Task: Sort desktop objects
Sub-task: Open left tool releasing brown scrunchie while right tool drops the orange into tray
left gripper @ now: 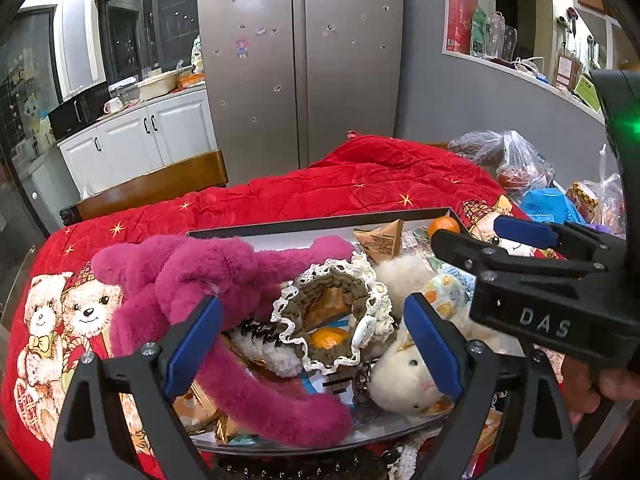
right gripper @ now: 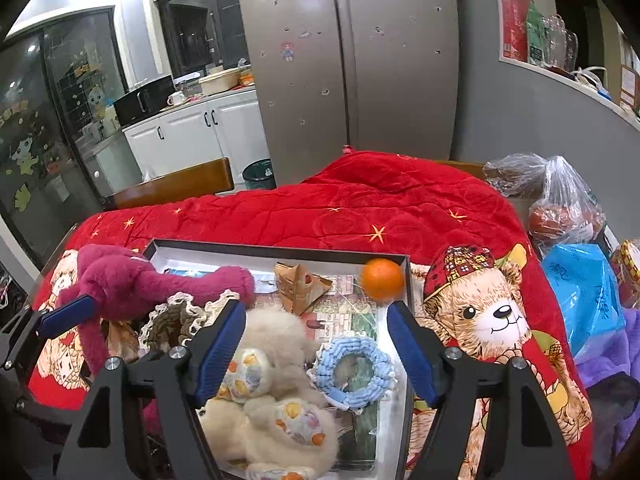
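Observation:
A black-rimmed box (right gripper: 280,251) on the red cloth holds a pile of objects. My left gripper (left gripper: 312,344) is open above a brown lace-trimmed pouch (left gripper: 332,300) and a small orange (left gripper: 329,338), with a magenta plush toy (left gripper: 208,276) to its left and a cream plush (left gripper: 404,380) to its right. My right gripper (right gripper: 316,340) is open above the cream plush (right gripper: 272,384) and a blue knitted ring (right gripper: 352,368). An orange (right gripper: 383,279) sits in the box's far right corner, with a brown paper packet (right gripper: 300,284) beside it. The right gripper (left gripper: 466,236) also shows in the left wrist view.
A red bear-print cloth (right gripper: 360,208) covers the table. Plastic bags (right gripper: 560,200) and a blue bag (right gripper: 584,292) lie at the right. A wooden chair back (left gripper: 160,184) stands behind the table, with a fridge (left gripper: 300,60) and white cabinets (left gripper: 140,136) beyond.

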Tool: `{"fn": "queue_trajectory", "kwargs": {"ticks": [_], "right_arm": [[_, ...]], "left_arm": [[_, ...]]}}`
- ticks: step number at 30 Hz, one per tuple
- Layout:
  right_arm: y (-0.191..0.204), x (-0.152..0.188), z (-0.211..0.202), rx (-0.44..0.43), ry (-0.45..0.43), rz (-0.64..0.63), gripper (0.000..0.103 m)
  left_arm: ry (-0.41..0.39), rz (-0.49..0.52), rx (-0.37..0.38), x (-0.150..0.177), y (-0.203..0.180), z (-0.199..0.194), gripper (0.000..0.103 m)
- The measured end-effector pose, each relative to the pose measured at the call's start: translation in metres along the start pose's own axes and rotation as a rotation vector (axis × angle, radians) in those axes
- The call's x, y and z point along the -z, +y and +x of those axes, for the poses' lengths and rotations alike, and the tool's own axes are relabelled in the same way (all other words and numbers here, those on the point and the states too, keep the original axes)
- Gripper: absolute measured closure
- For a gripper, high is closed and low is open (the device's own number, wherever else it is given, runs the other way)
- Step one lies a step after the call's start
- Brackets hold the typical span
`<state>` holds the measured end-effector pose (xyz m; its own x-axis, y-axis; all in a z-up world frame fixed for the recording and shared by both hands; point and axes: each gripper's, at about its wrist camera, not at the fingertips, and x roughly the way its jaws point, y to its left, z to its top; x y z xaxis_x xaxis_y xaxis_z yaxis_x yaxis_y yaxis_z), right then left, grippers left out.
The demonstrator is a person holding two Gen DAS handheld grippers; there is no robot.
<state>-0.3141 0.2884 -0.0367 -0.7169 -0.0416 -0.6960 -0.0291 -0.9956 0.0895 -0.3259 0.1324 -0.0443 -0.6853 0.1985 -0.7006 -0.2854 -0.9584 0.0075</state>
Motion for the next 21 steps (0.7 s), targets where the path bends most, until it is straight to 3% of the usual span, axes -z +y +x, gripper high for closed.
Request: {"fn": "queue_trajectory", "kwargs": {"ticks": [21], "right_arm": [[0.0101,0.0019,-0.0024,-0.012,0.001,-0.029,0.028]], "left_arm": [[-0.010,-0.008,0.008,-0.0001,0.0020,-0.0062,0.010]]}}
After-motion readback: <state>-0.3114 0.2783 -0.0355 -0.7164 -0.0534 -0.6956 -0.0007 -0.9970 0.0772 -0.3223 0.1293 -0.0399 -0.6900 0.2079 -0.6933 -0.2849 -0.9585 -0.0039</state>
